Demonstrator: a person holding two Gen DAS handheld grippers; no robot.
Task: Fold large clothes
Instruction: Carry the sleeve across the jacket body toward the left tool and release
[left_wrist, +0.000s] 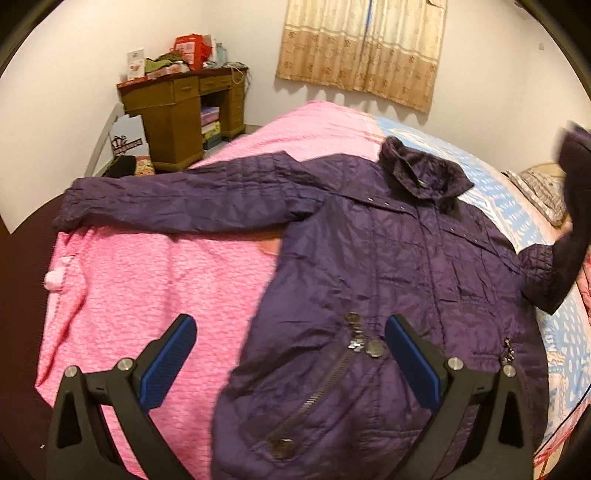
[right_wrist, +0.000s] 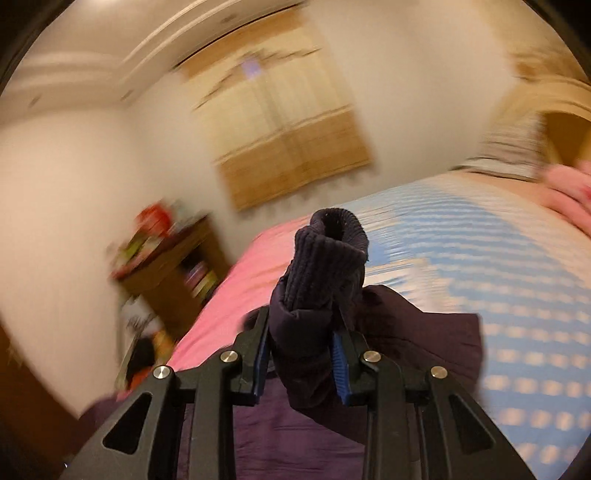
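The left gripper (left_wrist: 290, 354) hovers wide open over the hem of a purple quilted padded jacket (left_wrist: 388, 266) lying face up on a pink bedspread (left_wrist: 147, 280). At right, the right gripper (right_wrist: 303, 354) pinches the ribbed sleeve cuff (right_wrist: 328, 258) aloft, apparently mid sleeve-fold; next it likely must carry it across the chest. Collar points far, hem near.

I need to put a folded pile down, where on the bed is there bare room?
Free: the pink blanket below the outstretched sleeve, left of the jacket; also pink beyond that sleeve, toward the desk. Crowded: the blue-patterned side, with jacket, lifted sleeve and pillow.
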